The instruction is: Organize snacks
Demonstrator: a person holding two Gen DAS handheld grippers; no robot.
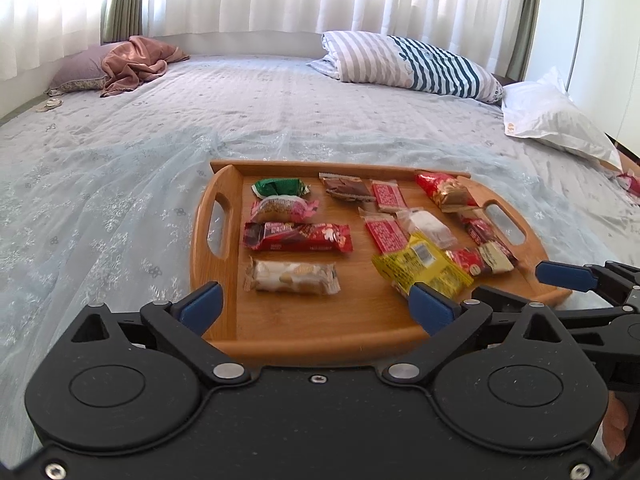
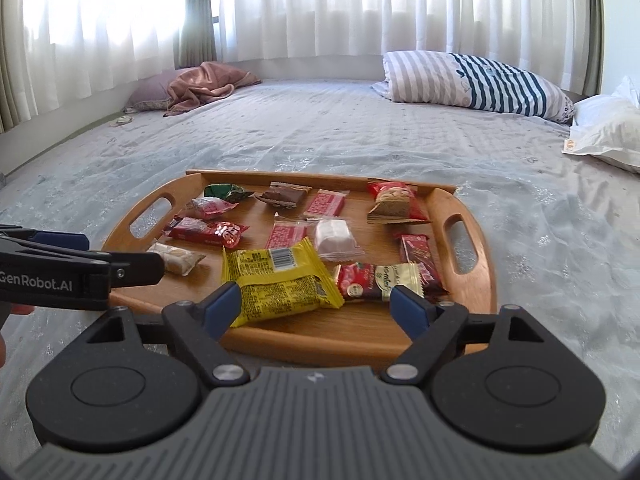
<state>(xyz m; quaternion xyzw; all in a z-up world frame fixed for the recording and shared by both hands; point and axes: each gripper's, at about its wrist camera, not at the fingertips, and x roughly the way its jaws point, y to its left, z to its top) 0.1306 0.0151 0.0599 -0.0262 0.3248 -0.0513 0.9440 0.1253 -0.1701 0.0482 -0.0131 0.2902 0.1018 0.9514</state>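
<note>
Both hand-held grippers, left (image 1: 316, 304) marked "GenRobot.AI" and right (image 2: 316, 306), gape empty.

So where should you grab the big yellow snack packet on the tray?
Probably by the crimped flat end of the crinkly yellow plastic snack packet nearest the right hand-held gripper, coming in low over the near rim of the wooden tray. The packet lies flat and puffy in the middle, and a red-and-cream wrapper crowds its right side, so the near edge looks freest.

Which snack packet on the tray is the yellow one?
The yellow packet with a barcode, at the wooden tray's near edge, overlapping a red flat packet. The other wrappers are red, green, brown, pink or pale.
</note>
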